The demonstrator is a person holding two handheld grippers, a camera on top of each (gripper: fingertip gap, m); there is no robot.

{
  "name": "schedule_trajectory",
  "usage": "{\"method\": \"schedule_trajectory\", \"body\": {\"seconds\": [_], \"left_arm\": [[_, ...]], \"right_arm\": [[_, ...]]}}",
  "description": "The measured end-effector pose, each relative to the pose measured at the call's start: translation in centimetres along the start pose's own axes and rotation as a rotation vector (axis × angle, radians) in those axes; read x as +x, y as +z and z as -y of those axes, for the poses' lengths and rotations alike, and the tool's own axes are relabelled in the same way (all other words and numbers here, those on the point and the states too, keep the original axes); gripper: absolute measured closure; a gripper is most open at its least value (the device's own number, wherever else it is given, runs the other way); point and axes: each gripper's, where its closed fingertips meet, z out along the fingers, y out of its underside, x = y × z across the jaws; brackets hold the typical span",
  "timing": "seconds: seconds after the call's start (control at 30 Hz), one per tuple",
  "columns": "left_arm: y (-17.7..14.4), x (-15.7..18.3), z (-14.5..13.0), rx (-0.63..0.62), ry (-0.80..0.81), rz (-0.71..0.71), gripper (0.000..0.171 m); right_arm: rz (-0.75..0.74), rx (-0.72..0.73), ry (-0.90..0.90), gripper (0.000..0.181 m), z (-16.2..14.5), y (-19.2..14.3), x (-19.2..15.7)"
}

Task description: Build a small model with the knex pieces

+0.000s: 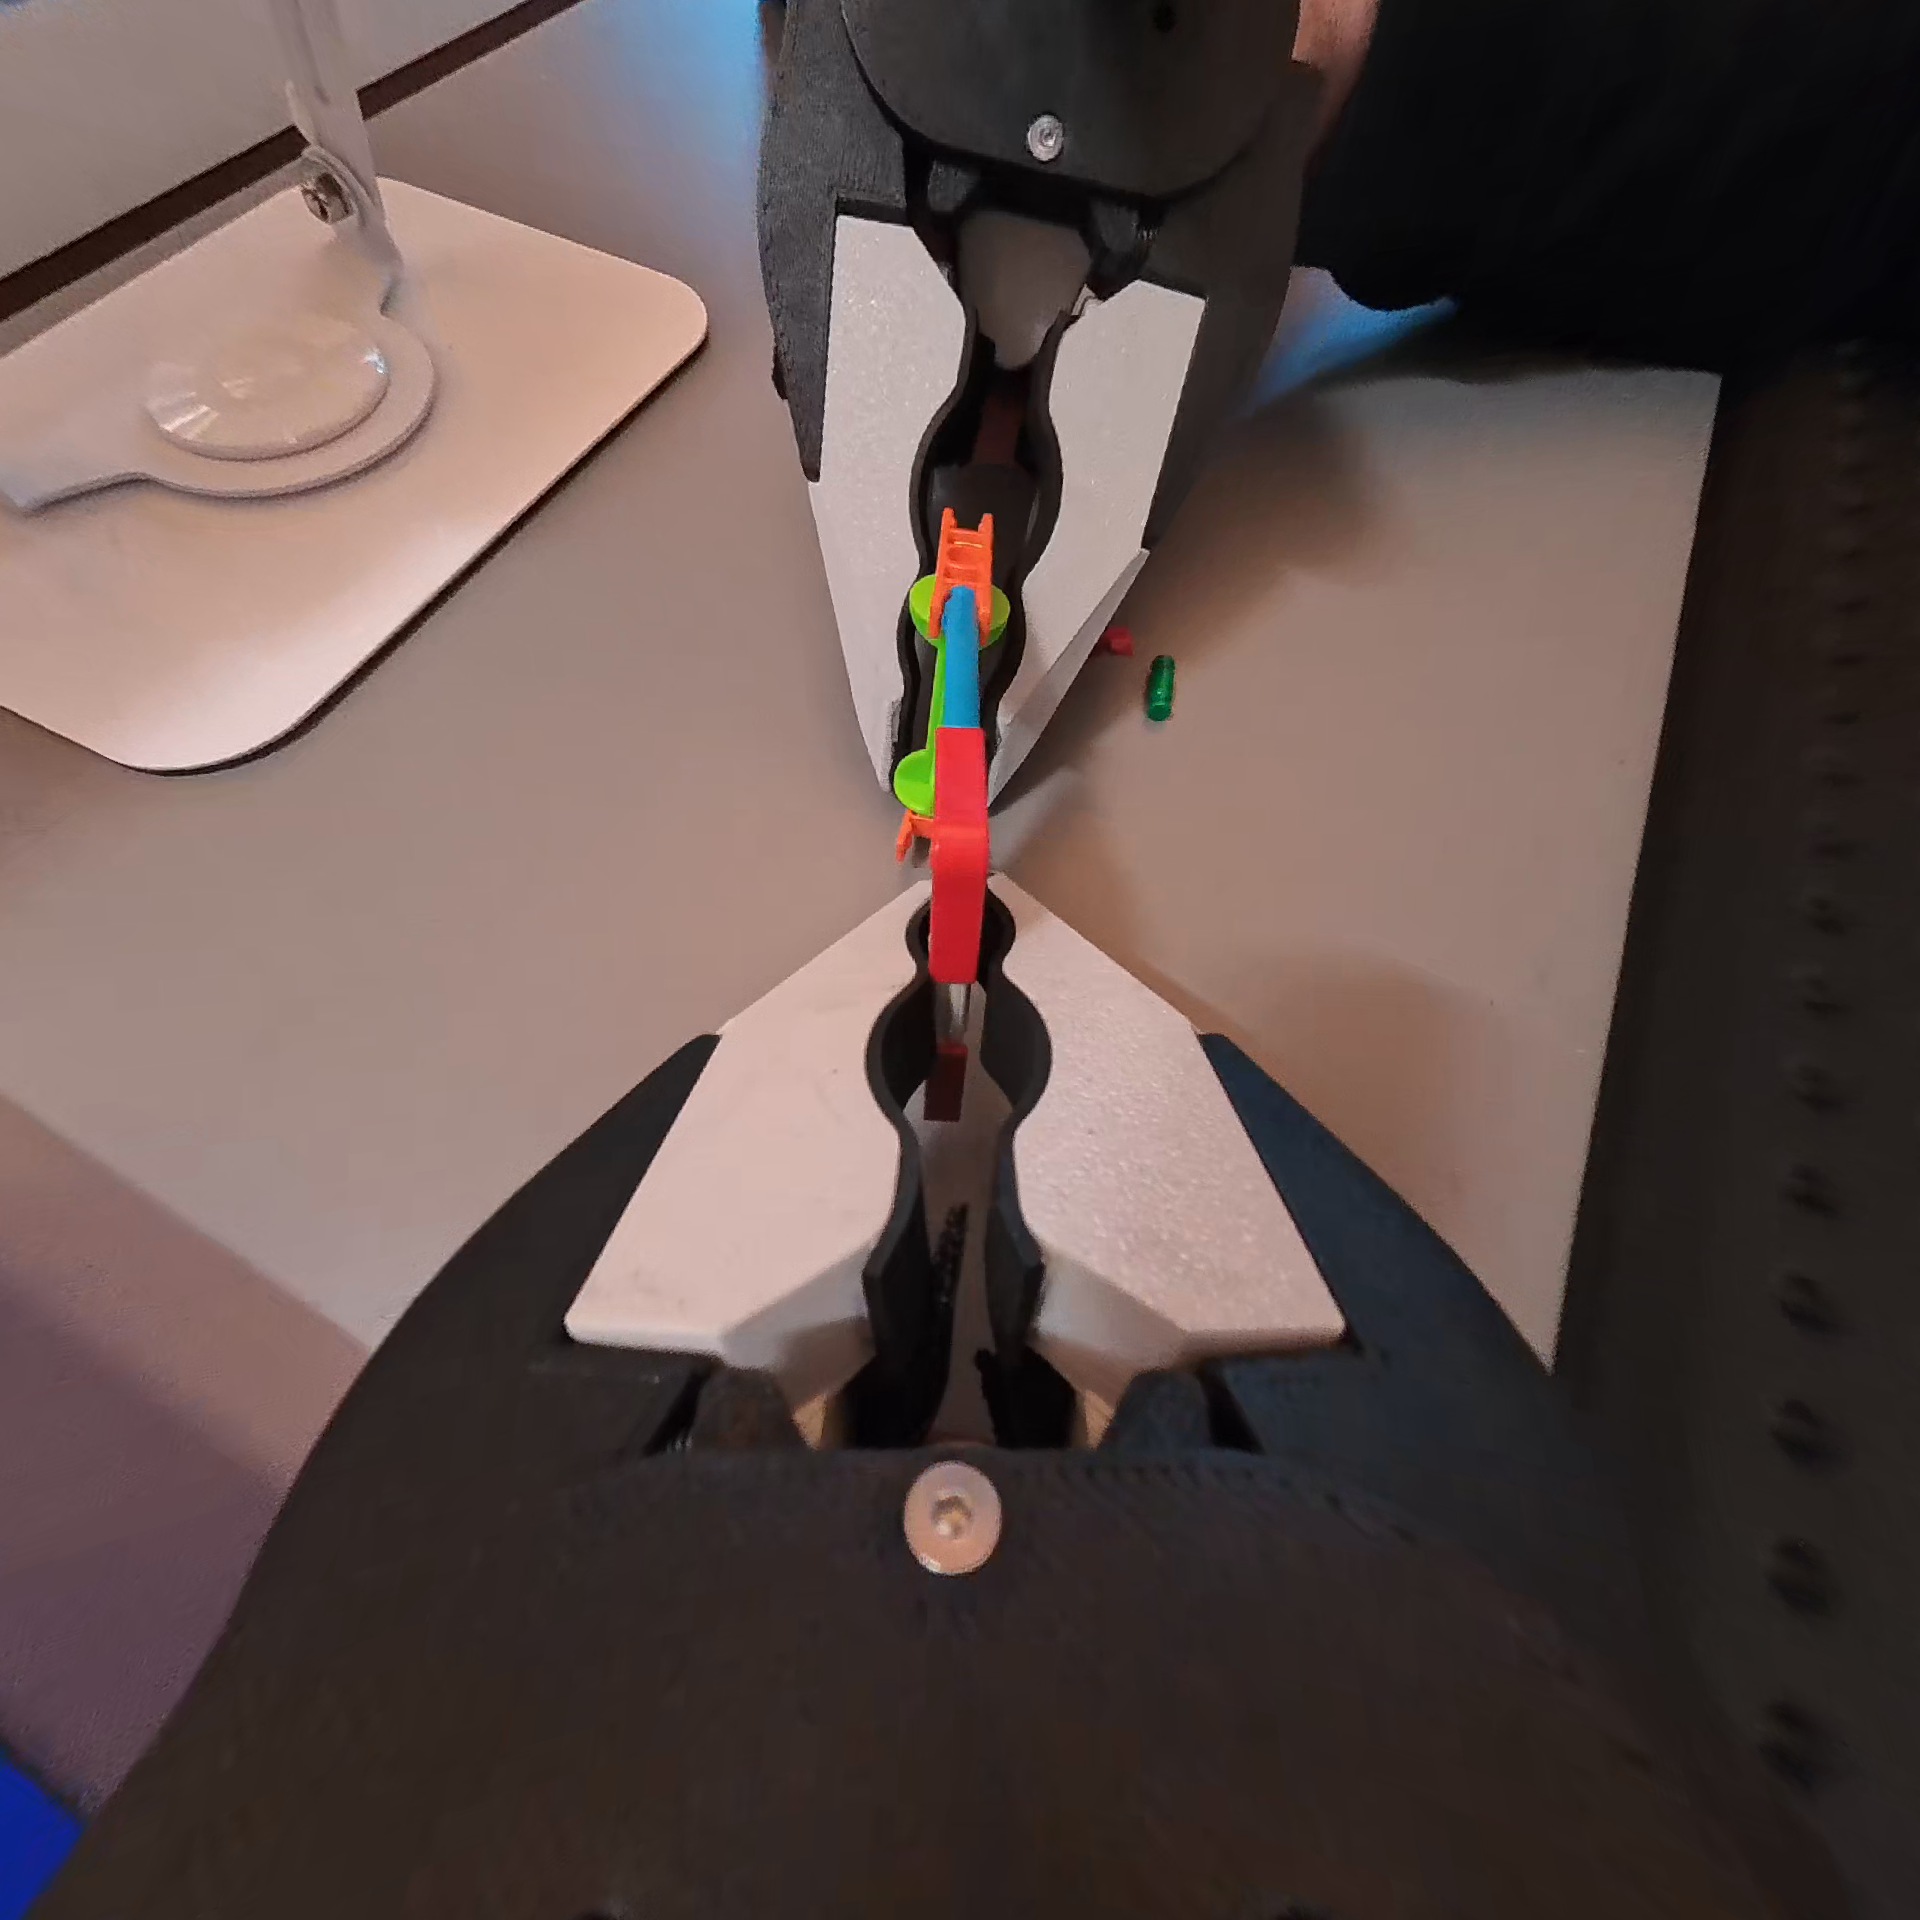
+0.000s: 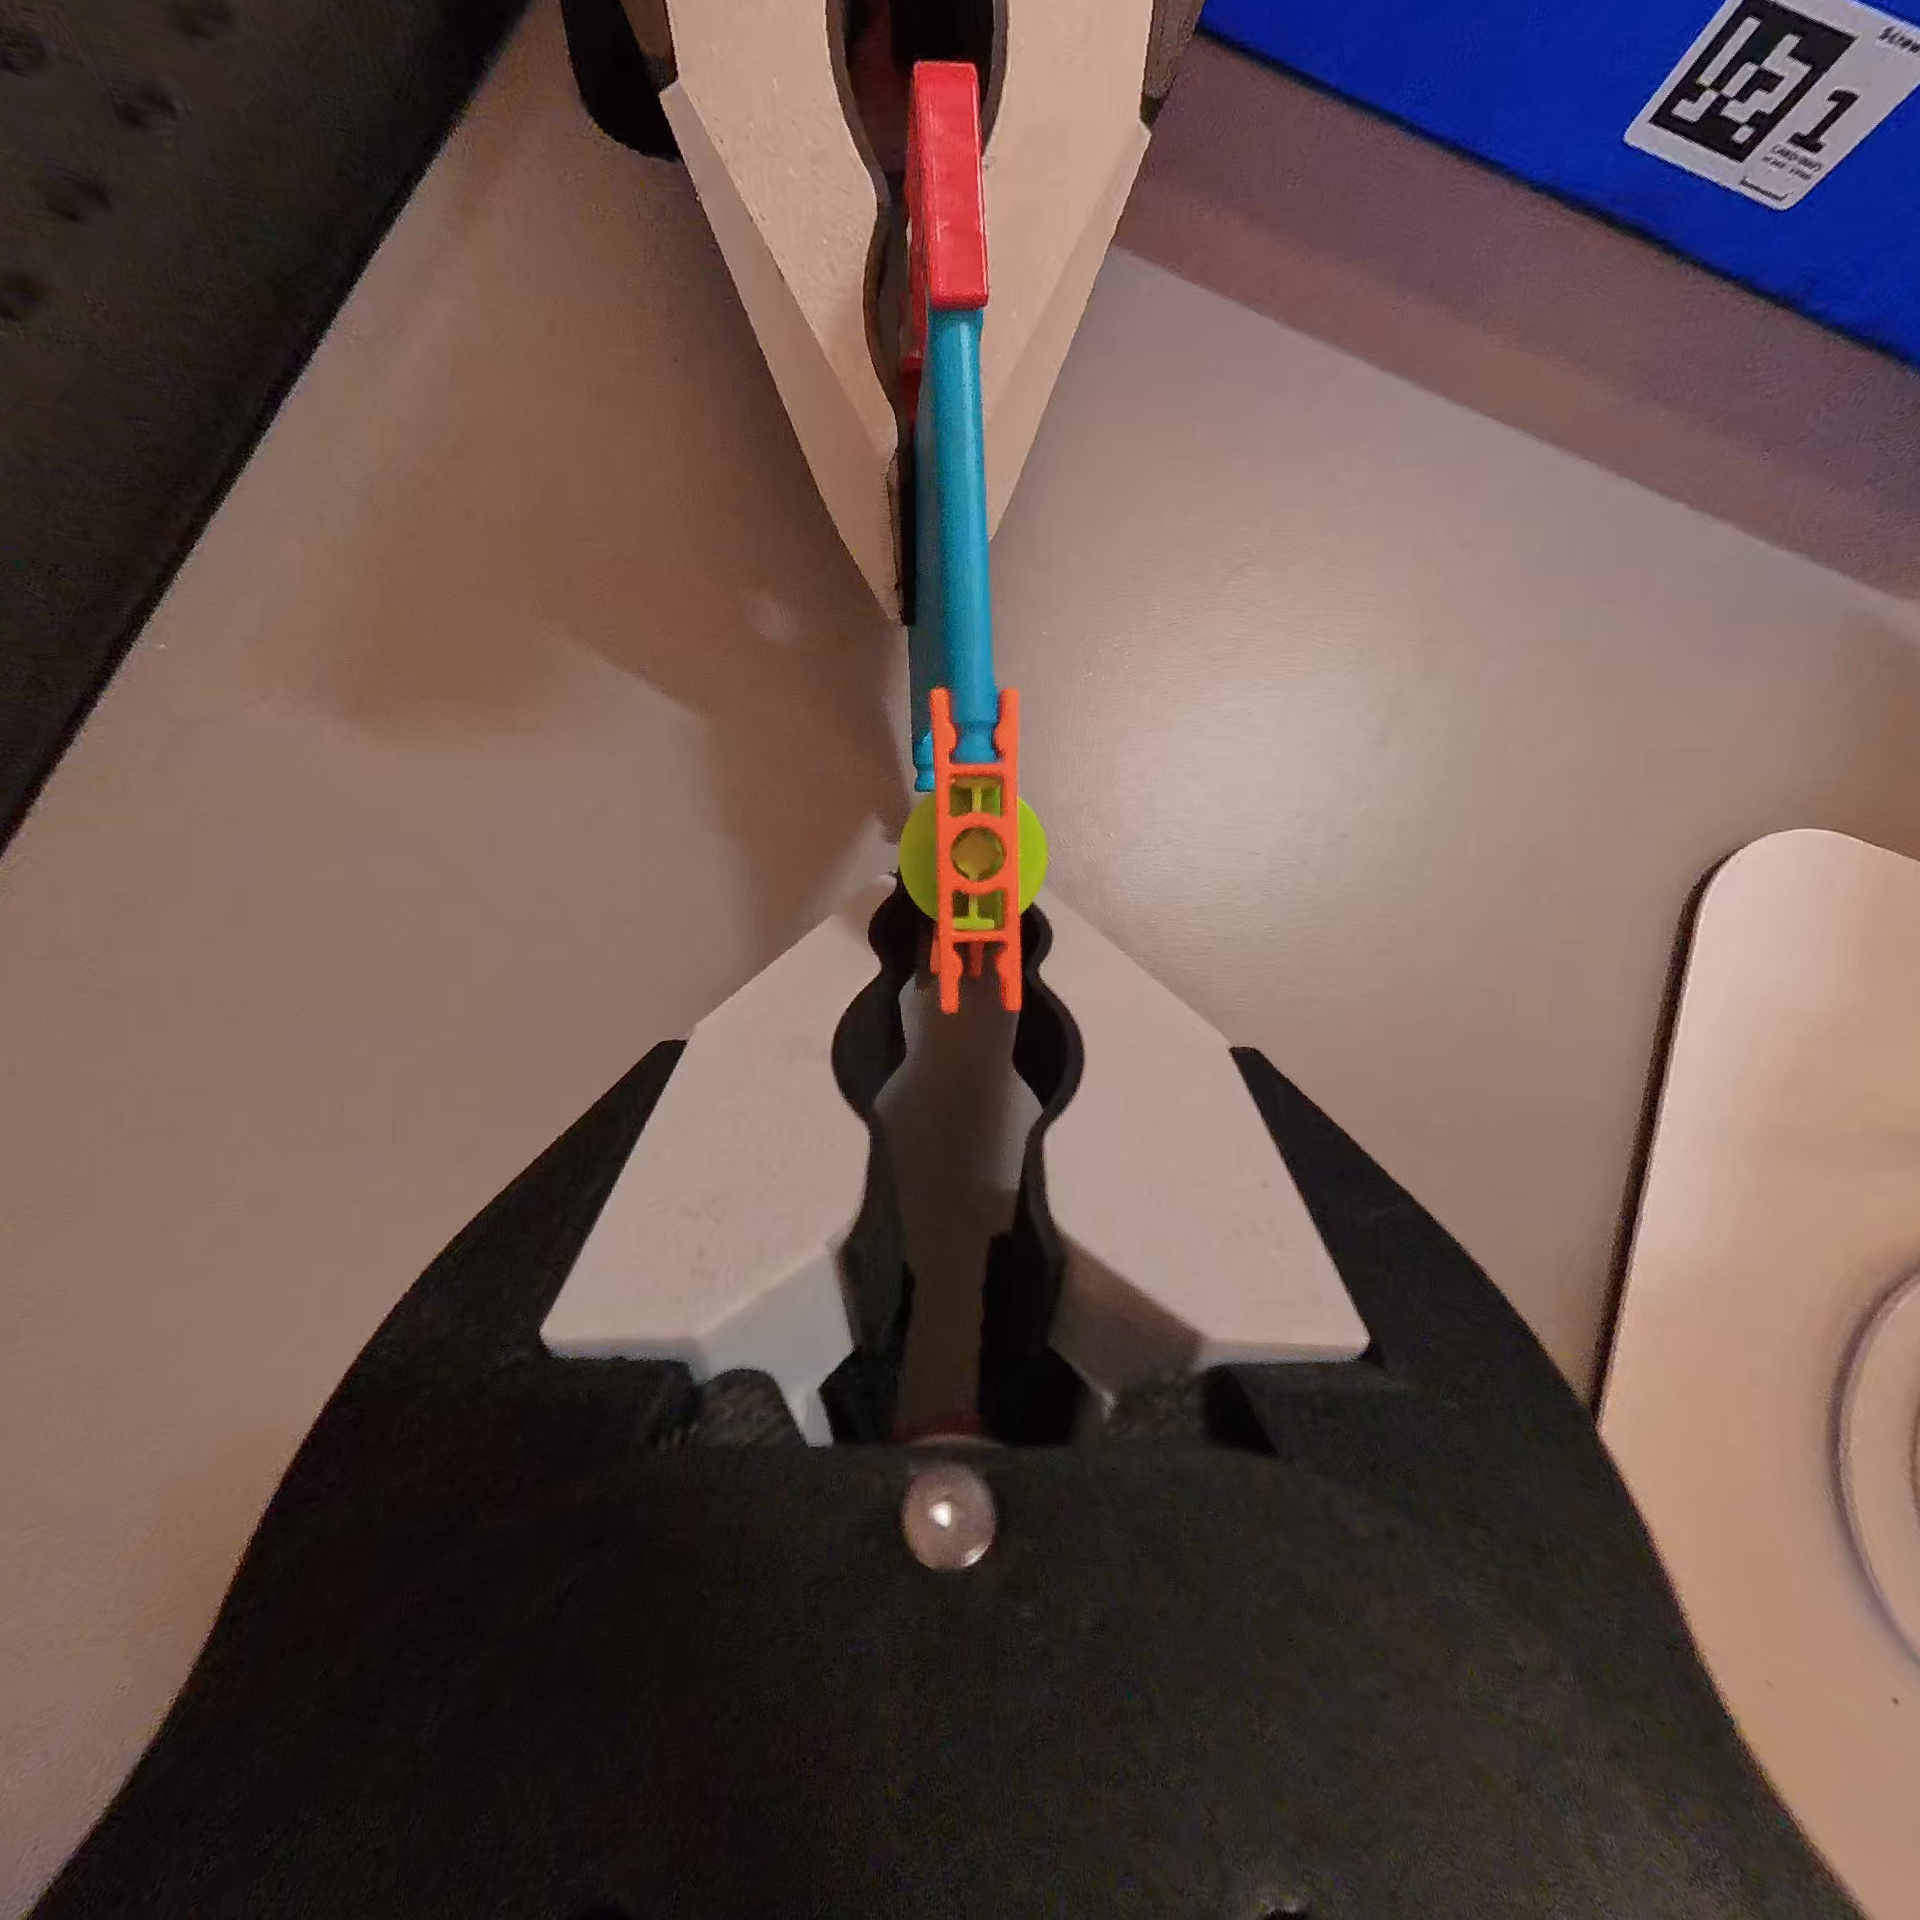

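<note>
A small toy assembly hangs between both grippers above the table: a red flat piece (image 1: 958, 831), a blue rod (image 1: 961, 665), green discs (image 1: 920, 779) and an orange ladder-like connector (image 1: 966, 551). My left gripper (image 1: 956, 909) is shut on the red end. My right gripper (image 1: 940, 790) faces it from the far side, shut around the orange and green end. In the right wrist view my right gripper (image 2: 961, 920) grips the orange connector (image 2: 977, 852) with the green disc (image 2: 920, 847). The blue rod (image 2: 951, 520) runs to the red piece (image 2: 948, 187) in the left gripper (image 2: 914, 603).
A white monitor stand base (image 1: 312, 468) sits at the left, and shows in the right wrist view (image 2: 1787, 1247). A small green peg (image 1: 1158, 688) and a small red part (image 1: 1117, 642) lie on the white mat (image 1: 1455, 727). A black perforated board (image 1: 1818, 935) borders it. A blue box (image 2: 1507, 125) lies beyond.
</note>
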Motion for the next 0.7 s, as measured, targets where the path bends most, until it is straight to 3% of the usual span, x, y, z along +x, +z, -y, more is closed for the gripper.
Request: {"method": "schedule_trajectory", "body": {"seconds": [0.13, 0.2, 0.3, 0.33, 0.4, 0.53, 0.63, 0.7], "left_arm": [[0.1, 0.0, -0.5, -0.024, 0.025, 0.001, 0.171], [-0.1, -0.2, -0.7, -0.032, 0.026, -0.006, 0.171], [-0.1, -0.4, -1.0, -0.035, 0.012, -0.014, 0.171], [-0.1, -0.4, -1.0, -0.034, 0.015, -0.017, 0.171], [0.0, -0.4, -1.0, -0.033, 0.025, -0.012, 0.171], [-0.1, -1.4, -0.4, -0.007, 0.073, 0.082, 0.165], [-0.2, -1.0, 0.1, 0.009, 0.086, 0.075, 0.171], [-0.3, -0.8, 0.1, 0.012, 0.004, 0.025, 0.171]], "right_arm": [[-0.028, 0.020, 0.033, 0.165, 0.0, -0.2, 0.7], [-0.046, 0.045, 0.027, 0.144, 0.6, -1.5, 1.1], [-0.055, 0.162, -0.025, 0.150, 3.1, -3.6, 0.7], [-0.072, 0.154, -0.041, 0.149, 3.3, -3.6, 0.8], [-0.123, 0.139, -0.062, 0.165, 3.4, -3.1, 1.2], [-0.167, 0.121, -0.072, 0.166, 3.5, -2.9, 1.7], [-0.189, 0.110, -0.115, 0.167, 3.9, -2.5, 1.4], [-0.254, 0.073, -0.180, 0.167, 4.0, -2.4, 1.7]]}}
